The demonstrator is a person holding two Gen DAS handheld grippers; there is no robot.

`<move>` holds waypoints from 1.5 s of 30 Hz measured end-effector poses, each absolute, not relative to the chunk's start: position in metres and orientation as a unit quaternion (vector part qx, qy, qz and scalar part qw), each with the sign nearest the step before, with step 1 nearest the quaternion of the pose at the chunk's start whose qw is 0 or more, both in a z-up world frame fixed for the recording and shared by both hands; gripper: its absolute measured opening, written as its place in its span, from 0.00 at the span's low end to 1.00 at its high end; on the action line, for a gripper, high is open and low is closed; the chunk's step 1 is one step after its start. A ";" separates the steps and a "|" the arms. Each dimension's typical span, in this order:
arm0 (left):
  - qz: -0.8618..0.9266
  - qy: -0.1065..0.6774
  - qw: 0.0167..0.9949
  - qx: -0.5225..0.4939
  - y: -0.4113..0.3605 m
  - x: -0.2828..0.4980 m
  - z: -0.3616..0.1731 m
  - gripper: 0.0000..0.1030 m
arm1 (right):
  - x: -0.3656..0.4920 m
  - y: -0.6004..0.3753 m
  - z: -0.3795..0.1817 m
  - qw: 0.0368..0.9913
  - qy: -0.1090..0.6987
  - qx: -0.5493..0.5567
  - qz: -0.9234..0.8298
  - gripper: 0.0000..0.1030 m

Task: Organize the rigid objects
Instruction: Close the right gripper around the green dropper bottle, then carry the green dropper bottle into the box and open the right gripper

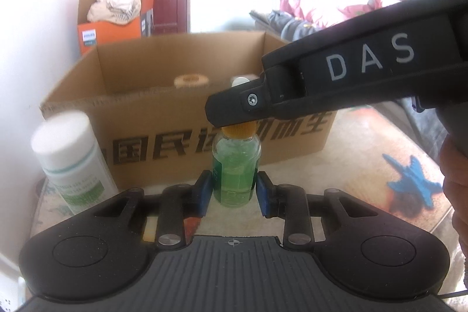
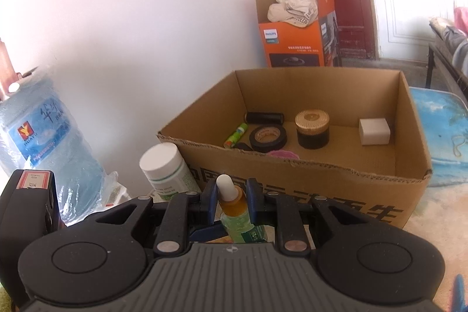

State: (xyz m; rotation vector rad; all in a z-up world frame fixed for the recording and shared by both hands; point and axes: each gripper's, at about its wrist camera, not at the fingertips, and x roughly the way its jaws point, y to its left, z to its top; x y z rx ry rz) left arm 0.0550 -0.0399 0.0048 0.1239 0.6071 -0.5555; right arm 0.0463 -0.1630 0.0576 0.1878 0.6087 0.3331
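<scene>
A small clear dropper bottle of green liquid, with an orange collar and a white rubber bulb, stands upright just above the table, in front of the cardboard box. My left gripper is shut on its glass body, a blue pad pressed on each side. My right gripper reaches in from the upper right and is shut on the orange collar, with the bulb poking up between its fingers. In the left wrist view one right finger covers the bulb.
The open box holds a black tape roll, a jar with a woven lid, a white block, a green stick and a black cylinder. A white-capped jar stands left of the bottle, a water jug further left. A hand is at the right.
</scene>
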 end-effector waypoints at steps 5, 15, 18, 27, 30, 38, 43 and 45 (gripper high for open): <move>-0.272 0.261 0.925 0.058 -0.035 0.046 0.032 0.30 | 0.037 -0.166 0.090 0.942 0.266 0.087 0.183 0.22; -0.296 0.221 0.928 0.044 -0.046 0.077 0.085 0.30 | 0.062 -0.181 0.155 0.952 0.222 0.064 0.200 0.22; -0.310 0.243 0.919 0.025 -0.058 0.103 0.086 0.30 | 0.085 -0.191 0.161 0.951 0.233 0.063 0.192 0.22; -0.312 0.335 0.889 0.018 -0.099 0.172 0.062 0.30 | 0.163 -0.223 0.133 0.936 0.296 0.073 0.177 0.22; -0.307 0.368 0.877 0.018 -0.108 0.191 0.048 0.30 | 0.189 -0.233 0.114 0.927 0.320 0.084 0.176 0.23; -0.285 0.444 0.849 0.005 -0.117 0.232 0.031 0.30 | 0.233 -0.257 0.073 0.906 0.364 0.115 0.181 0.23; -0.276 0.453 0.847 -0.006 -0.112 0.235 0.032 0.31 | 0.238 -0.260 0.060 0.900 0.377 0.116 0.186 0.22; -0.273 0.463 0.843 -0.014 -0.110 0.239 0.031 0.31 | 0.240 -0.260 0.055 0.897 0.383 0.115 0.186 0.22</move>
